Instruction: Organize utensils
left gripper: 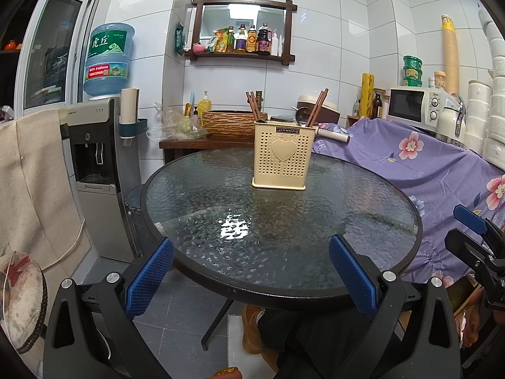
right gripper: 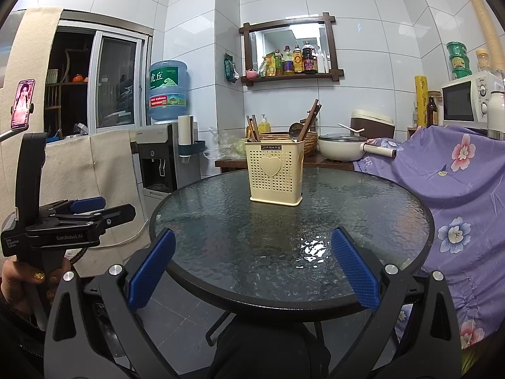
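Left to right, as seen. A beige cloth [left gripper: 34, 170] hangs at the far left. Beside it stands a water dispenser [left gripper: 94, 164] with a blue bottle [left gripper: 109, 60] on top. A wooden wall shelf [left gripper: 243, 28] carries sauce bottles.

The round glass tabletop [left gripper: 284, 221] fills the middle of both views. Its surface is bare except for one item: a cream perforated holder [left gripper: 280, 158], marked JIANHAO, with a raised heart on its face. It stands upright on the far half of the tabletop, near the middle. Brown chopsticks [left gripper: 252, 104] lean in its left compartment. More chopsticks [left gripper: 317, 107] lean in its right side, with a metal ladle [left gripper: 303, 115] beside them.

Behind the tabletop, a low wooden table holds a woven basket [left gripper: 233, 123] and a cream pot [right gripper: 342, 147]. To the right a purple floral cloth [left gripper: 426, 164] covers furniture. A white microwave [left gripper: 416, 104] stands above it.

Left tongs [left gripper: 252, 271]: blue pads wide apart, nothing between them, held over the near rim of the tabletop. In the right wrist view they appear at the left edge [right gripper: 104, 210], off the tabletop, with a hand [right gripper: 31, 281] on the grip.

Right tongs [right gripper: 254, 271]: pads wide apart, nothing between them, also at the near rim. In the left wrist view they show at the right edge [left gripper: 470, 224], beside the tabletop.

Both tongs are well apart from the holder.

A phone [right gripper: 22, 102] on a stand shows at the far left of the right wrist view.
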Available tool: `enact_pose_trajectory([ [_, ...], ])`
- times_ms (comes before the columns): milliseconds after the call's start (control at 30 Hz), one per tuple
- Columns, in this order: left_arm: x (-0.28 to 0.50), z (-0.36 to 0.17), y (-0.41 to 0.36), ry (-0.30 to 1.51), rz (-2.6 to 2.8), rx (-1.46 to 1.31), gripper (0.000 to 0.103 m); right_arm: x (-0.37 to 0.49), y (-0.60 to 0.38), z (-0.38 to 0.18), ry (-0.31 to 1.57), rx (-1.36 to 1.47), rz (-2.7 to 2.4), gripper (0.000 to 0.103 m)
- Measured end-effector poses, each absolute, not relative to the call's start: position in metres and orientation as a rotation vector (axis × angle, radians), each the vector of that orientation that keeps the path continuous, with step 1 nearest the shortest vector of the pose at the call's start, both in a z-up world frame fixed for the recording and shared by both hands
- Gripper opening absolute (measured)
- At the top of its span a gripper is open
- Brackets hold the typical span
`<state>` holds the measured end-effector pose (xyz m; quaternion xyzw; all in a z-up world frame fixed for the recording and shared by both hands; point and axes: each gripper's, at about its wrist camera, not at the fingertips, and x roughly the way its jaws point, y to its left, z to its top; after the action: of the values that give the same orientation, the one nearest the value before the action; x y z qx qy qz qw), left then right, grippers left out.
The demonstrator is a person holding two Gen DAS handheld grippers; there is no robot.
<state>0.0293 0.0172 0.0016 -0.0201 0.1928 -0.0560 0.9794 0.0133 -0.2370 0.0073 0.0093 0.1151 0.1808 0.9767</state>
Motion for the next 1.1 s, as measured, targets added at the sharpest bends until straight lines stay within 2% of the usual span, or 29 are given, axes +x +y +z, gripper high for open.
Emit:
enact_pose_trajectory([
  [1100,0.0271,0.0036,0.0221,0.376,-0.129,-0.029,0.097,0.0124,-0.235,0.0069,0.238,0.017,0.374,0.097],
])
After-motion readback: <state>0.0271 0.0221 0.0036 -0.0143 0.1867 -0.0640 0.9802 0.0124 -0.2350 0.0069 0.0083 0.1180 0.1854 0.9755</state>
